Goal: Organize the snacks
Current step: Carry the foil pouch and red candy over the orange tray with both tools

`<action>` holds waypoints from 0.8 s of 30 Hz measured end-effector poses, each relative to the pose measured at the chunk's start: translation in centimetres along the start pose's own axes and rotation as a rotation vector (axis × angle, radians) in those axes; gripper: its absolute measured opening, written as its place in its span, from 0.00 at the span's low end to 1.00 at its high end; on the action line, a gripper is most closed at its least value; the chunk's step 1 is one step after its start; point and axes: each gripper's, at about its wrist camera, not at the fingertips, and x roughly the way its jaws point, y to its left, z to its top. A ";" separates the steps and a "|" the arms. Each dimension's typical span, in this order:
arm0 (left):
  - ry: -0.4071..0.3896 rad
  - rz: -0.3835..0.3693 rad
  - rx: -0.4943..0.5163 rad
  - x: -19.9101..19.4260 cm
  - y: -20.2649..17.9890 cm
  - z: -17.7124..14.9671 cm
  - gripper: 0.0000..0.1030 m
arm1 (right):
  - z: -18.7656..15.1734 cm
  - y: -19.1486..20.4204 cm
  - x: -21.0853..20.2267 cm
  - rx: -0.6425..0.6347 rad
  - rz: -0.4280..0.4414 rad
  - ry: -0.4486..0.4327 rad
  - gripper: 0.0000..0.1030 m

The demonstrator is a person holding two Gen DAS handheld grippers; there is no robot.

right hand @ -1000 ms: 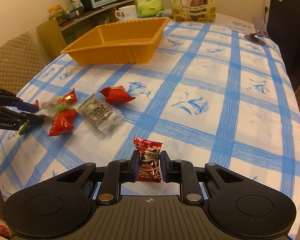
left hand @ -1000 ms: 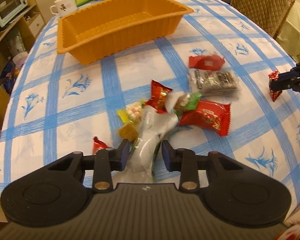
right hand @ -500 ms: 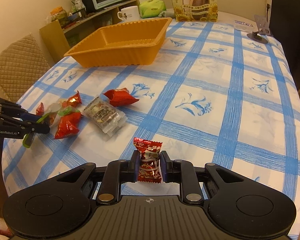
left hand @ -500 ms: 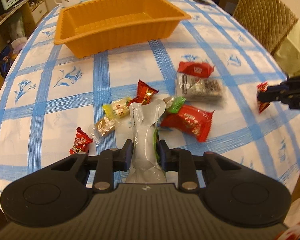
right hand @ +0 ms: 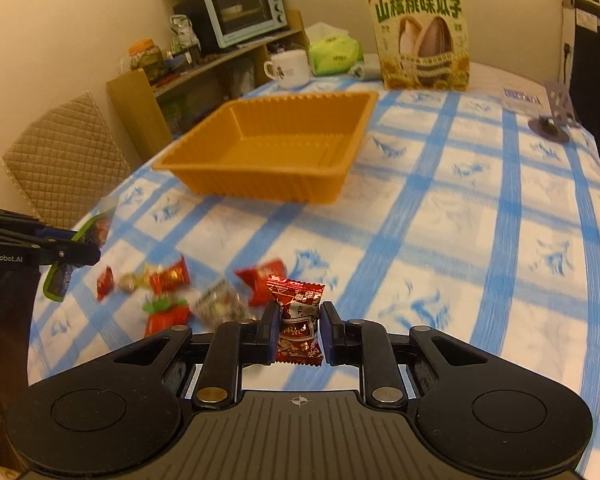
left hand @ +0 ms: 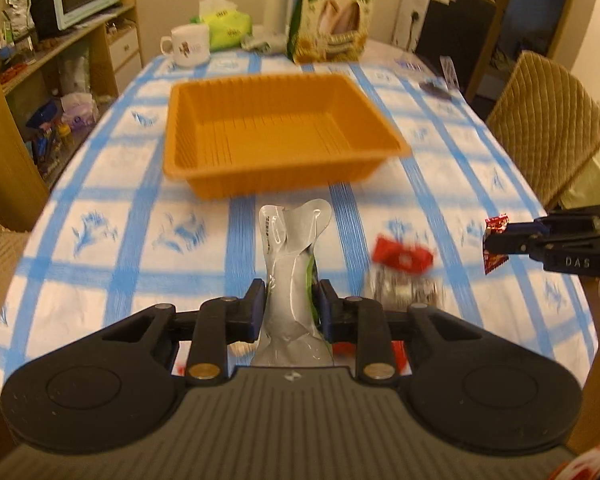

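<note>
We've got the left gripper [left hand: 290,305] clamped on a silvery pouch [left hand: 292,264], its jaws just closed in a bit tighter. The right gripper [right hand: 299,327] is pinched tight on a red candy [right hand: 298,322]. Both are held above the checked tablecloth [right hand: 480,208], w/ the orange tray [left hand: 276,140] further back, nothing in it. The right cam shows the loose snack pile [right hand: 180,292] at near left; the left cam mostly hides it behind its own fingers but catches a quilted chair [left hand: 548,120] at right.
</note>
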 end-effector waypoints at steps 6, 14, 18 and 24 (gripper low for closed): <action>-0.045 0.005 -0.018 1.5 1.1 5.0 0.24 | 4.7 0.4 1.1 -0.009 0.009 -0.060 0.21; -0.075 -0.015 0.001 5.1 1.2 11.6 0.24 | 10.6 0.3 3.9 0.072 0.016 -0.105 0.21; -0.065 -0.021 -0.008 7.4 1.2 13.8 0.24 | 12.7 0.1 5.7 0.122 0.007 -0.108 0.21; -0.033 -0.046 -0.010 10.3 1.6 15.2 0.25 | 14.8 -0.5 8.6 0.179 -0.022 -0.095 0.21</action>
